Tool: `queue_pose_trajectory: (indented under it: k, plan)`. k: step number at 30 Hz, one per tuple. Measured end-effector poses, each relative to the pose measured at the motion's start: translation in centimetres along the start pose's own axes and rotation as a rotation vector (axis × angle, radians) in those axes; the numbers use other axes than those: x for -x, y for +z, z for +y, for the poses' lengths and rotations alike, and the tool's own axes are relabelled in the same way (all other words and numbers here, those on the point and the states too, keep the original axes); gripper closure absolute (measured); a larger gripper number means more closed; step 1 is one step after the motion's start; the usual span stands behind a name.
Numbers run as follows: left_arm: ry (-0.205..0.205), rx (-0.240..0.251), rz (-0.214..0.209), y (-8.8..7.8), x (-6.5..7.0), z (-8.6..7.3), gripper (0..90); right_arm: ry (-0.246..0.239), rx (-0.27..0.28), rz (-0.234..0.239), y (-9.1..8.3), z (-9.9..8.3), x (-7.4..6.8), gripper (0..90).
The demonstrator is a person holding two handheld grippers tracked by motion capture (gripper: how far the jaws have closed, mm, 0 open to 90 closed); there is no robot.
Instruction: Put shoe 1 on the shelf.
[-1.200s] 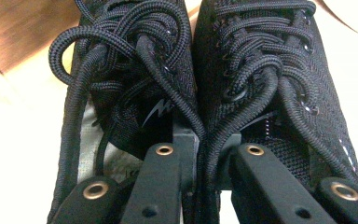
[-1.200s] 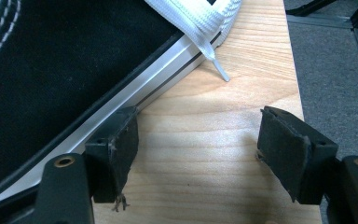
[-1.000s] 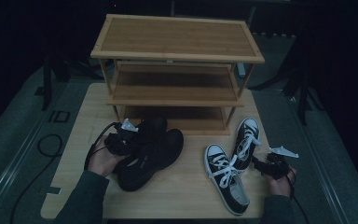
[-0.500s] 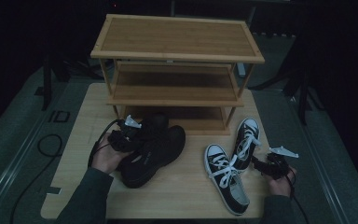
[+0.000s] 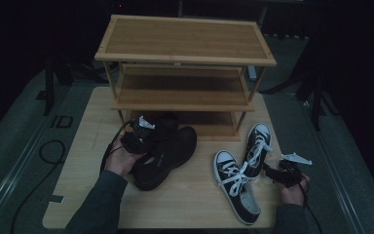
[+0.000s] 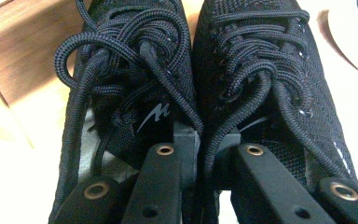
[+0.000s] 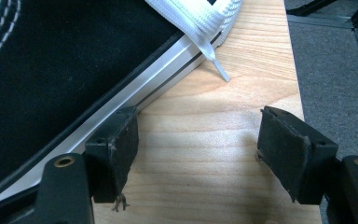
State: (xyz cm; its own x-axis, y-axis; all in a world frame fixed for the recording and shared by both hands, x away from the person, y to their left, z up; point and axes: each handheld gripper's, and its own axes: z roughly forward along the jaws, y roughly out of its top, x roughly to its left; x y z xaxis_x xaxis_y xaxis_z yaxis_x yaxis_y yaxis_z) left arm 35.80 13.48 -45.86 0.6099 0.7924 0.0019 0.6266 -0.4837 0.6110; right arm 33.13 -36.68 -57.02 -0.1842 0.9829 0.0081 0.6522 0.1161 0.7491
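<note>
A pair of black mesh lace-up shoes [image 5: 168, 148] hangs together at the left, in front of the rack's bottom shelf. My left gripper [image 5: 143, 134] is shut on them. In the left gripper view one jaw reaches into each shoe, and the left gripper [image 6: 207, 149] pinches the two inner walls together between the left shoe [image 6: 130, 70] and the right shoe [image 6: 261, 70]. My right gripper [image 5: 272, 171] rests open on the table beside a black-and-white sneaker [image 5: 236, 183]. In the right gripper view the right gripper [image 7: 198, 144] has bare wood between its pads, with one pad next to the sneaker's sole [image 7: 135, 88].
A three-tier wooden shoe rack [image 5: 185, 39] stands at the back of the wooden table [image 5: 87, 146]. A second black-and-white sneaker [image 5: 255, 141] lies toe toward the rack. The table's right edge [image 7: 303, 93] is close to my right gripper. Grey floor surrounds the table.
My left gripper has carried the black shoes a little up and to the right, closer to the rack. The right gripper and both sneakers have stayed put.
</note>
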Motion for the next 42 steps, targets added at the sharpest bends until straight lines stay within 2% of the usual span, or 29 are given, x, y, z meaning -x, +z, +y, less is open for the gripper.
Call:
queue_pose_trajectory:
  k: [14, 27, 42]
  plan:
    - [-0.031, 0.016, 0.043, 1.5, 0.4, 1.0, 84.2, -0.005, 0.001, 0.001, 0.0, 0.0, 0.0, 28.9]
    - [-0.027, 0.006, 0.082, 2.5, 0.7, 2.1, 84.2, -0.003, 0.001, 0.001, 0.0, 0.0, 0.0, 28.9]
    - [-0.044, 0.006, 0.114, 4.2, 0.9, 3.3, 84.2, -0.003, 0.001, 0.002, 0.0, 0.0, 0.0, 28.9]
